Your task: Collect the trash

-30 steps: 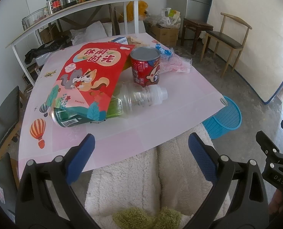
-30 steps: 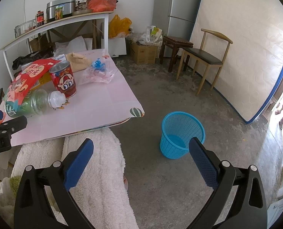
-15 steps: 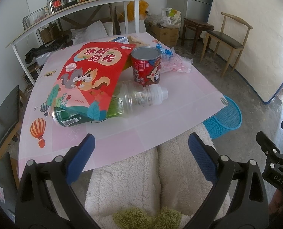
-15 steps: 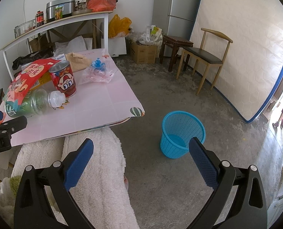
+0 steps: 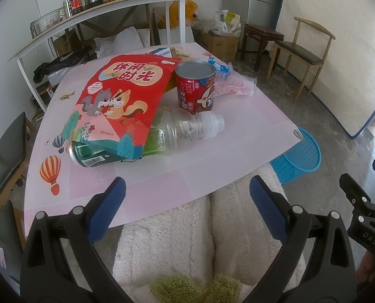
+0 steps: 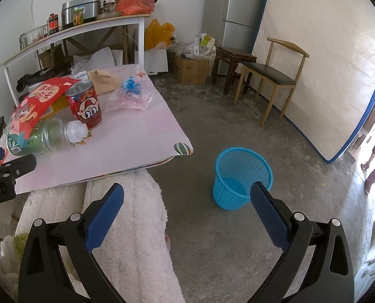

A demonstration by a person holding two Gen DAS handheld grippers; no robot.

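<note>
Trash sits heaped mid-frame on the pink surface (image 5: 212,161): a red bag (image 5: 121,101) draped over a green bottle (image 5: 136,144), a red can (image 5: 195,85) upright just behind, and clear wrappers (image 5: 234,84) toward the upper right. A blue bin (image 6: 241,176) stands on the floor past the surface's corner, handy for drops. Both the left tool (image 5: 186,197) and right tool (image 6: 187,202) hang spread wide and empty, short of the pile, likely ready for a first pick
</note>
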